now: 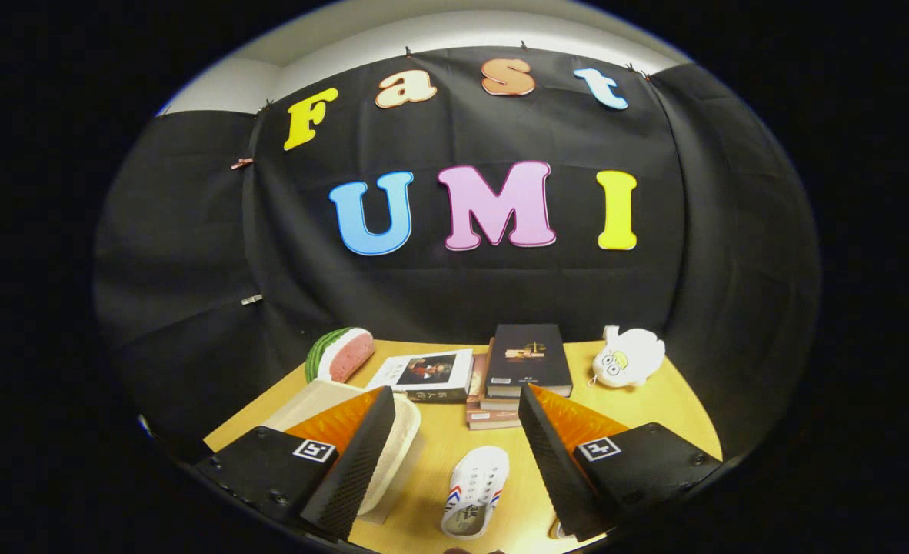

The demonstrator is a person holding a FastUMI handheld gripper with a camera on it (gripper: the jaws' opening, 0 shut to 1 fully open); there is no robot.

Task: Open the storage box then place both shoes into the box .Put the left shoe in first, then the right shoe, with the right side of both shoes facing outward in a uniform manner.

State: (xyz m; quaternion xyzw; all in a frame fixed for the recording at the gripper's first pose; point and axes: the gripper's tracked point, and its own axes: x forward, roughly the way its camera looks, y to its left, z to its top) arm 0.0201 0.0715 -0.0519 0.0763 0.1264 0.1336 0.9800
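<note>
While the gripper (454, 454) hangs above the table (654, 408), its fingers stand wide apart, holding nothing. One shoe (476, 490) lies low centre of the frame, between the fingers, touching neither. A sliver of a second shoe (558, 529) shows by the right finger. The box (404, 431) sits at lower left, partly behind the left finger. Beyond: books (527, 358), a watermelon slice (341, 354) and a plush (627, 358). Book cover writing is too small to read; each finger base carries a square marker.
</note>
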